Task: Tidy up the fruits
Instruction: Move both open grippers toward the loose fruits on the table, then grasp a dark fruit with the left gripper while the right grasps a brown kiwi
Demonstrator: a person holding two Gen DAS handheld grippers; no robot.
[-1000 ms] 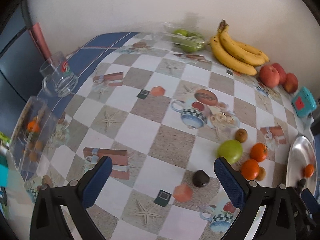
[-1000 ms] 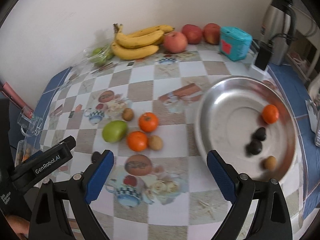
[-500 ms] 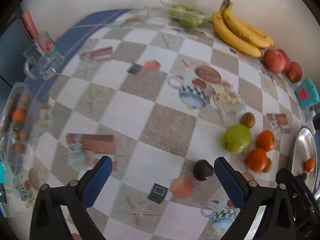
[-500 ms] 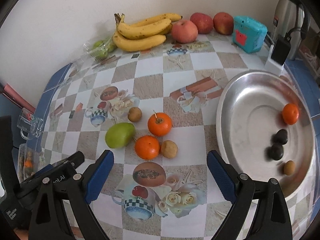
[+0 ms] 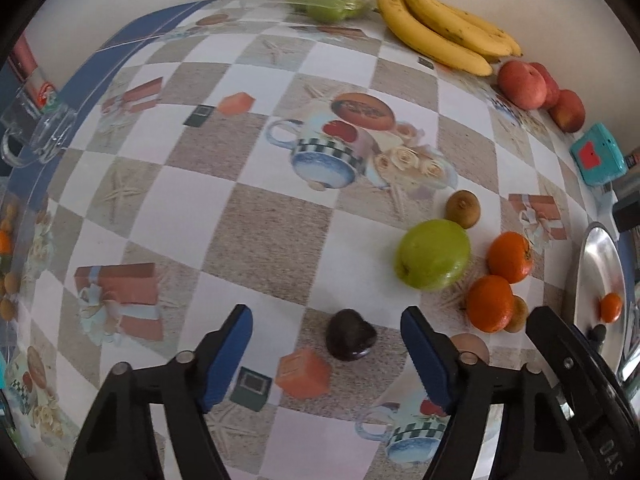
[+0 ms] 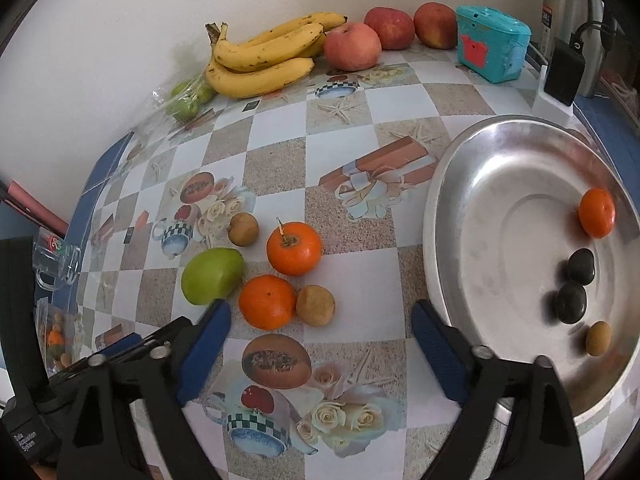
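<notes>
Low in the left wrist frame, the left gripper (image 5: pixel 326 338) hangs over the checked, picture-printed tablecloth (image 5: pixel 264 236) with its blue-padded jaws closing; a dark, heart-shaped plum (image 5: pixel 351 334) lies between them, untouched by either pad. Bare cloth spreads across the centre and left of that frame. At the left edge the cloth ends in a blue border (image 5: pixel 120 36), where a clear glass mug (image 5: pixel 38 132) stands.

Right of the plum sit a green apple (image 5: pixel 433 254), a brown kiwi (image 5: pixel 463 209) and two orange tangerines (image 5: pixel 490 303), close together. Along the wall at the top lie a bunch of yellow bananas (image 5: pixel 436 36), red apples (image 5: pixel 522 84) and a teal plastic box (image 5: pixel 598 159).

Only a sliver of the round steel tray (image 5: pixel 580 272) shows at the right edge here. The right wrist frame shows it whole (image 6: pixel 472 184), filling the right side, with one tangerine (image 6: pixel 597 213), two dark plums (image 6: pixel 572 303) and a small brown fruit (image 6: pixel 599 338) in it. There the right gripper (image 6: pixel 320 330) is empty, jaws closing, one finger (image 6: pixel 434 344) at the tray's rim, while the lower tangerine (image 6: pixel 267 301) and a brown fruit (image 6: pixel 315 300) lie just ahead. A black charger block (image 6: pixel 564 70) stands at the upper right.
</notes>
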